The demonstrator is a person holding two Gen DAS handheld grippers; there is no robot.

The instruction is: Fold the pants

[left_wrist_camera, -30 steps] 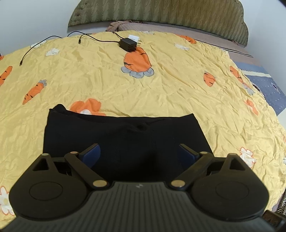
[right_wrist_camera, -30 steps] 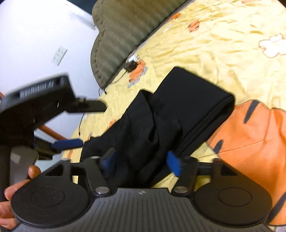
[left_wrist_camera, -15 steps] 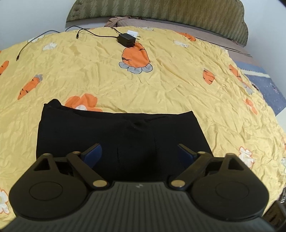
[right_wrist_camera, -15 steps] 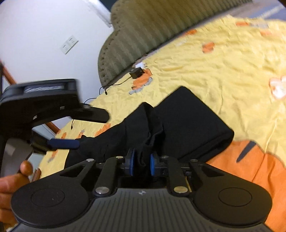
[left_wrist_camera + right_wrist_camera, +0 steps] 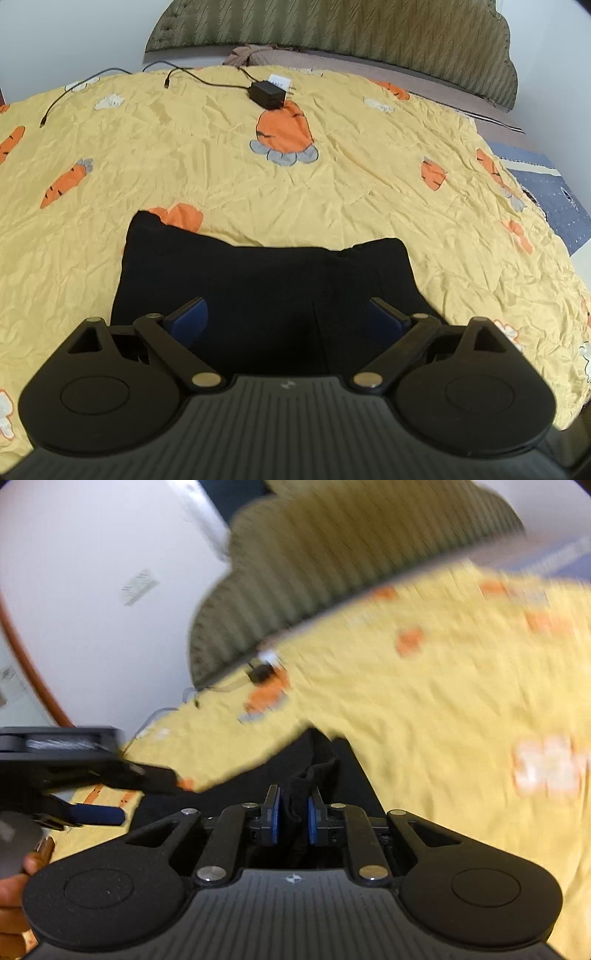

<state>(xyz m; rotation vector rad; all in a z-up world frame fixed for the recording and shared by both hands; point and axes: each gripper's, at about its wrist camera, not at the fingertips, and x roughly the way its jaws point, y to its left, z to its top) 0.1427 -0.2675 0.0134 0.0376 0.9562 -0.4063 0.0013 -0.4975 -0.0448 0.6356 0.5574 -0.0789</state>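
The black pants [image 5: 266, 280] lie in a folded block on the yellow carrot-print bedspread [image 5: 221, 166]. My left gripper [image 5: 288, 314] is open and hovers just above their near part, blue pads wide apart. My right gripper [image 5: 293, 812] is shut on a bunched fold of the pants [image 5: 314, 771], which rises between its blue pads. The right wrist view is blurred by motion. The left gripper [image 5: 99, 812] also shows at the left of the right wrist view, held by a hand.
A black charger [image 5: 267, 95] with cables lies at the far side of the bed. A green padded headboard [image 5: 332, 33] stands behind it. A blue mat [image 5: 546, 192] lies off the bed's right edge.
My right gripper closed on the bunched pants fabric and has lifted and swung with it. The pants' far edge has shifted in the left view. My left gripper stays open.
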